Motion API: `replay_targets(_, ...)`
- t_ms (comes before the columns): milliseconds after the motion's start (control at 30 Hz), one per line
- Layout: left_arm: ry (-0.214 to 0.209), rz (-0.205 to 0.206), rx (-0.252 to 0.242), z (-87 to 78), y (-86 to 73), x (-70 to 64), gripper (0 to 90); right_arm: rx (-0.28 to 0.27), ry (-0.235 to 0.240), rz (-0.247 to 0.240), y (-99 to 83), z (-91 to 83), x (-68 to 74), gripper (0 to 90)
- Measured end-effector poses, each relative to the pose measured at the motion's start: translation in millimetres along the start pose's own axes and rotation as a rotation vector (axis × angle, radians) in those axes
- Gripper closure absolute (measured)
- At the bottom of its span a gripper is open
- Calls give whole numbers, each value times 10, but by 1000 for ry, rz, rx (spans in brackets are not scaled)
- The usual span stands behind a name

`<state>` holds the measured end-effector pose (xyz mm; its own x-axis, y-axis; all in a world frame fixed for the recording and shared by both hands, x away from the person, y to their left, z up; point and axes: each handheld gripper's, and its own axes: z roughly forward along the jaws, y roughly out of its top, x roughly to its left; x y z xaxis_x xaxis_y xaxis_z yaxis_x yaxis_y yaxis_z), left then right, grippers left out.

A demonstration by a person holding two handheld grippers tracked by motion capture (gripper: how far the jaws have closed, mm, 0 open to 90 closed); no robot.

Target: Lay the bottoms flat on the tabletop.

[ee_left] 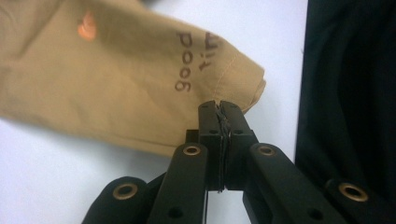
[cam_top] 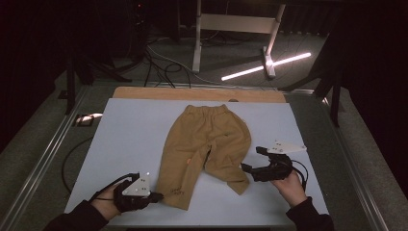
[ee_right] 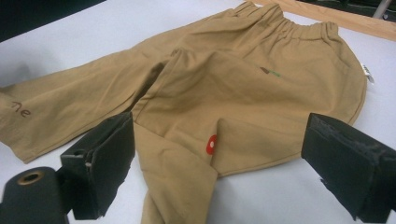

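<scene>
High view has the pants [cam_top: 207, 144] flat mid-table, hems toward the near edge. Left gripper [cam_top: 155, 195] is pinched tight on one hem; right gripper [cam_top: 252, 160] gapes wide beside the folded-over leg. Looks like straightening, so next it needs to grab that hem.

High view overhead facing forward; both gripper views low, close, sharing the trousers [cam_top: 204, 144].
</scene>
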<state>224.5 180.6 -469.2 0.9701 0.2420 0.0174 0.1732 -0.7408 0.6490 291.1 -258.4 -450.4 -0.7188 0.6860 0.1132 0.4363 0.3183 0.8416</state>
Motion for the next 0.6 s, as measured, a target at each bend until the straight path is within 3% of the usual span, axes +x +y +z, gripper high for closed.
replay_targets(33, -7, -22, -9, 5, -33, -15, 892, 0, 2, -1, 1, -3, 3, 99)
replay_targets(100, -11, -7, 17, 12, -88, -47, 892, -2, 5, 0, -2, -5, 11, 99)
replay_targets(233, -17, -33, 19, 54, -178, -96, 892, 7, 10, -4, -16, -9, 47, 99)
replay_targets(433, -56, -22, 63, 171, -275, -151, 889, 8, 35, 0, -50, -4, 82, 98)
replay_targets(500, -59, -40, 59, 211, -296, -159, 887, 13, 38, -3, -65, 2, 91, 98)
replay_targets(600, -109, -43, 51, 239, -301, -168, 827, 20, 39, -6, -84, 5, 94, 99)
